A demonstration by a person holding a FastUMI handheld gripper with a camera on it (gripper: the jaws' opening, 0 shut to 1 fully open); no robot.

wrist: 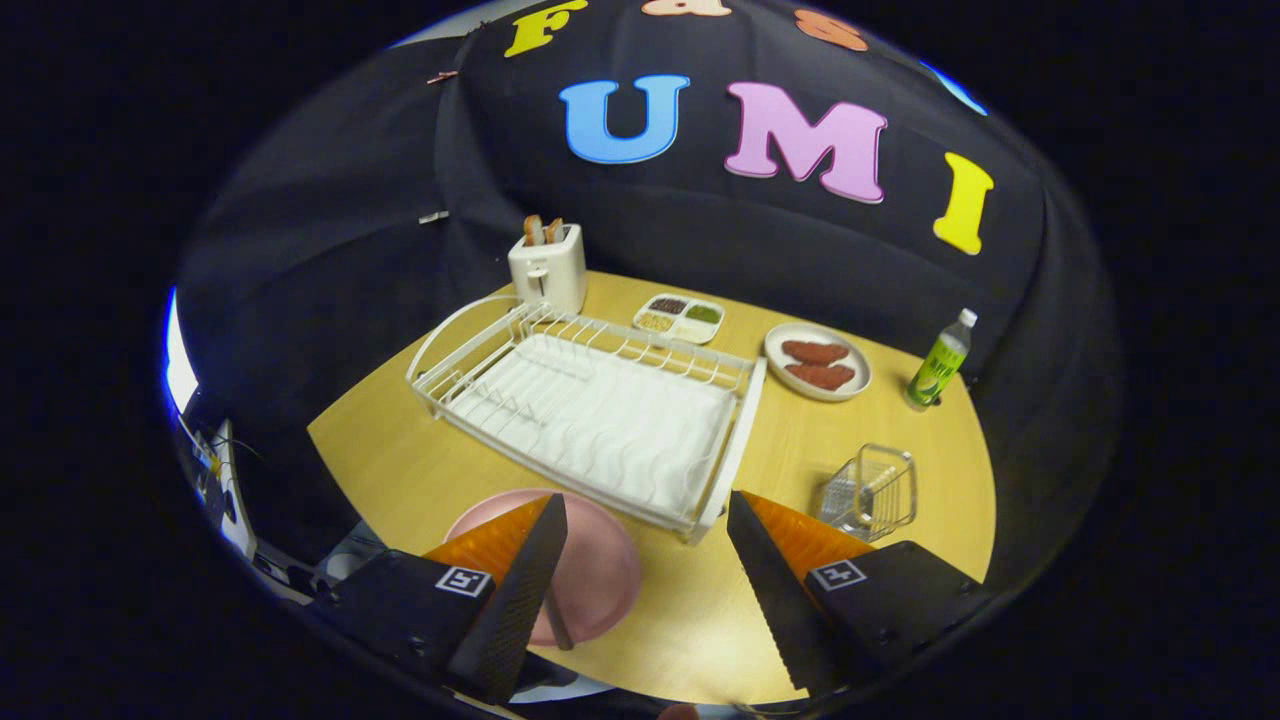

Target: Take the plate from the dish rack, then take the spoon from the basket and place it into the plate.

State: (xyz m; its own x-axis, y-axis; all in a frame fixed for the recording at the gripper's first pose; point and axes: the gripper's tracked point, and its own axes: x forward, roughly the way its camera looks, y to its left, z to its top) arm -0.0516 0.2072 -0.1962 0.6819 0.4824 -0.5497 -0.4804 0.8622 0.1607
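the gripper (645, 560) is hovering wide open and empty above the table, the pink plate (590, 575) already lying out of the dish rack (600, 420) with what seems to be the spoon (557, 625) resting on it, so little is remaining but to draw away

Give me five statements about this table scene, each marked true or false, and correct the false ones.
1. The round pink plate lies flat on the wooden table, outside the white wire dish rack. True.
2. The gripper is shut on the plate. False: its fingers stand apart, gripping nothing; the plate lies partly behind one finger.
3. The white toaster holds slices of toast. True.
4. The clear wire basket sits inside the dish rack. False: it stands on the table beside the rack, just beyond the other finger.
5. The green-labelled plastic bottle lies on its side. False: it stands upright near the white plate of reddish patties.
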